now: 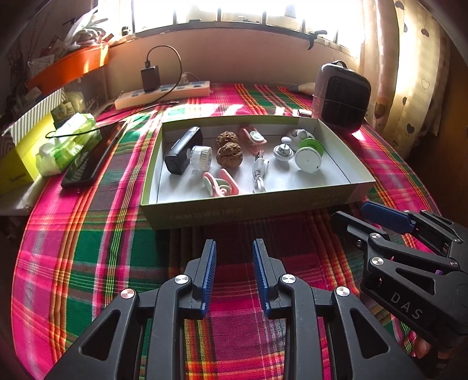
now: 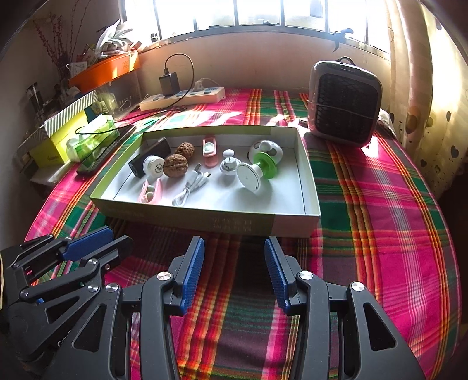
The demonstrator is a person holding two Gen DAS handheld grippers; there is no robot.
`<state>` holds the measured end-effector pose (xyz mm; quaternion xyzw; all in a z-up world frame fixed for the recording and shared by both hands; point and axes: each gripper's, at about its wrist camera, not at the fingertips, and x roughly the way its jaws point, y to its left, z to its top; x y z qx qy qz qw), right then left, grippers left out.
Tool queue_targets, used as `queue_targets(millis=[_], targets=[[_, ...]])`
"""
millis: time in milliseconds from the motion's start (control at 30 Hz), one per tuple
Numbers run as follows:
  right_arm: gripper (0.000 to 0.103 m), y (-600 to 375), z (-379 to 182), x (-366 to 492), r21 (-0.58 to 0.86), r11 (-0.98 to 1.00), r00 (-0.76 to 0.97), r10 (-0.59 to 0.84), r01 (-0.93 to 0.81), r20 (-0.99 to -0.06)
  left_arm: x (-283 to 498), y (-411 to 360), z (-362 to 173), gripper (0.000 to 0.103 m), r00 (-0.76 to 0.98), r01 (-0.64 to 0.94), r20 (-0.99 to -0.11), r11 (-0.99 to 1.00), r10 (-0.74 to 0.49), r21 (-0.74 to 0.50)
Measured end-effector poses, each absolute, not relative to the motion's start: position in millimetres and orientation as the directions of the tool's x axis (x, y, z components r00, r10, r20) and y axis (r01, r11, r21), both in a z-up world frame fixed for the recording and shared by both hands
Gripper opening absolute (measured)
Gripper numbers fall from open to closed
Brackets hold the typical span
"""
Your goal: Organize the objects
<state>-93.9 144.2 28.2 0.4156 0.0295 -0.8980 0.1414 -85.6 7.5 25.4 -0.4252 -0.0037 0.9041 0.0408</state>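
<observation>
Shallow cardboard box [image 1: 248,207] at the centre of your plaid cloth [image 1: 87,248].

In it, the black block [image 1: 182,150] lies far left, two walnuts [image 1: 228,149] beside it, the white cable [image 1: 259,175] mid-frame, the green-and-white spool [image 1: 308,155] right. The small heater [image 1: 340,95] stands upper right behind; the power strip [image 1: 163,95] and phone [image 1: 90,156] upper left.

Strong backlight from window [image 2: 263,11], blown out to white. Sun patches on plaid cloth [image 2: 380,204] below window; near cloth dimmer. Both views sharp, fisheye-bent, corners dark. Curtain [image 1: 409,73] glows.
</observation>
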Motion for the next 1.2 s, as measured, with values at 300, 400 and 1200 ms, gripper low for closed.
queue_targets(millis=[300,400,1200], targets=[[0.047,152,11,-85,0.054,-0.967,-0.592,-0.196,0.248,-0.782,-75,13,13,0.024,-0.623,-0.065,-0.78,-0.998,0.059,-0.023],[0.05,152,11,-82,0.043,-0.967,-0.597,-0.189,0.251,-0.78,-74,14,13,0.026,-0.627,-0.062,-0.777,-0.998,0.055,-0.021],[0.061,153,10,-80,0.004,-0.974,-0.605,-0.143,0.225,-0.783,-72,21,11,0.032,-0.64,-0.038,-0.768,-0.999,0.018,0.008]])
